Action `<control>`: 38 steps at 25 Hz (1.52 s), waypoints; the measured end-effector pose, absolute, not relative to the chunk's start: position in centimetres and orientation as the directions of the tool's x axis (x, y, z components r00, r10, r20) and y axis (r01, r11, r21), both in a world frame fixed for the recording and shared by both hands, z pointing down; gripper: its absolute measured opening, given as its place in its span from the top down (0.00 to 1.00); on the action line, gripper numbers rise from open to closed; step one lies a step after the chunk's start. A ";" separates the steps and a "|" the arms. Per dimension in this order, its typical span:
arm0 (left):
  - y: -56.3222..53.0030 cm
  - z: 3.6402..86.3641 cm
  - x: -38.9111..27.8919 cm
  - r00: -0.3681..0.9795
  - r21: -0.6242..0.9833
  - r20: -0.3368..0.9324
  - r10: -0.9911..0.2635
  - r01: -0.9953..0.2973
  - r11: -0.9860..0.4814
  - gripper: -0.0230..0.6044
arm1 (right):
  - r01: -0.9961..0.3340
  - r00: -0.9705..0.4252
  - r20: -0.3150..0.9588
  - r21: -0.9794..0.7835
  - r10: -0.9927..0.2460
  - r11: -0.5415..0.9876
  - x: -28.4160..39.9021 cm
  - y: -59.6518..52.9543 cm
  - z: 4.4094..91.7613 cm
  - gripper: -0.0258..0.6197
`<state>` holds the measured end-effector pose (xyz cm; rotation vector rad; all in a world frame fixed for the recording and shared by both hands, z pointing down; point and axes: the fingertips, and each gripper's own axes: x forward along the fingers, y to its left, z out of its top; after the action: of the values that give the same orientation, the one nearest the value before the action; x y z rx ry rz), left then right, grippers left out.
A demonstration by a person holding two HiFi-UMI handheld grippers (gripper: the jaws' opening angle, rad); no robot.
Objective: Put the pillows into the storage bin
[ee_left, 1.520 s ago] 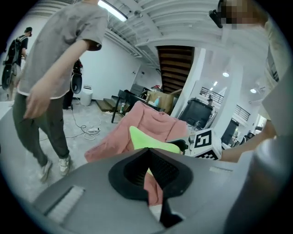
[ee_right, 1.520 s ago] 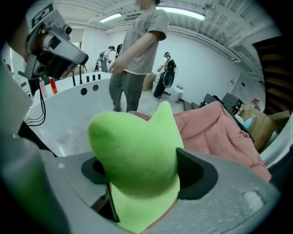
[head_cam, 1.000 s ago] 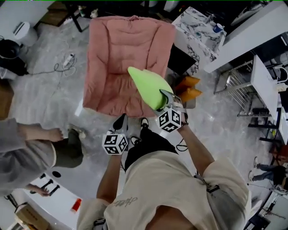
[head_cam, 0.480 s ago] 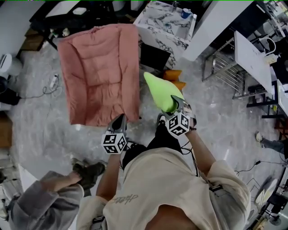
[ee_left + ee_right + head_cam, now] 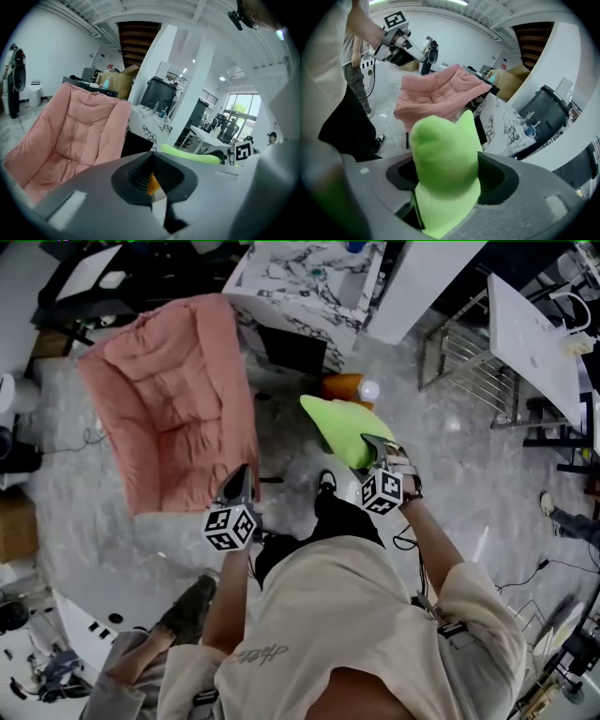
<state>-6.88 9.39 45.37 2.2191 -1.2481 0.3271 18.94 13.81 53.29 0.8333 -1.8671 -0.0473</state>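
Right claw (image 5: pixel 375 451) clamps the pillow (image 5: pixel 339 423), which juts forward of it; jaws have just been closing on it. Left claw (image 5: pixel 239 486) pinched together, empty. No bin identifiable ahead of either. Judgement: pillow in hand, deposit outstanding.

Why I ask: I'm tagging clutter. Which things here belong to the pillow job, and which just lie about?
Job: green pillow; right gripper, whose jaws have just closed further on it; left gripper, shut and empty; probably the orange cushion on the floor.

Lying about: pink chair; marble table; white table.
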 end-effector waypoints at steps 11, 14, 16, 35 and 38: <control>4.8 46.3 -0.2 0.506 0.378 0.511 -0.695 -0.858 -0.347 0.93 | -0.236 -0.334 0.873 0.289 -0.356 0.928 23.5 13.1 63.1 0.44; 4.1 47.5 -0.1 0.490 0.363 0.540 -0.685 -0.869 -0.336 0.93 | -0.157 -0.364 0.885 0.249 -0.291 0.956 23.7 13.1 66.7 0.45; 3.8 48.5 -0.1 0.471 0.354 0.559 -0.682 -0.880 -0.316 0.93 | -0.100 -0.373 0.895 0.223 -0.244 0.970 23.9 13.2 69.1 0.45; 6.2 55.4 1.2 0.421 0.335 0.707 -0.568 -0.907 -0.255 0.93 | 0.183 -0.427 0.903 0.139 -0.049 0.973 23.1 14.1 83.5 0.44; 5.9 56.5 1.3 0.424 0.336 0.719 -0.551 -0.906 -0.259 0.93 | 0.164 -0.434 0.900 0.129 -0.046 0.978 23.7 13.7 85.6 0.43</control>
<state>1.28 5.87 56.48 1.9392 -1.2327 0.6085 23.70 13.70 85.65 -0.0837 -2.0071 -0.2354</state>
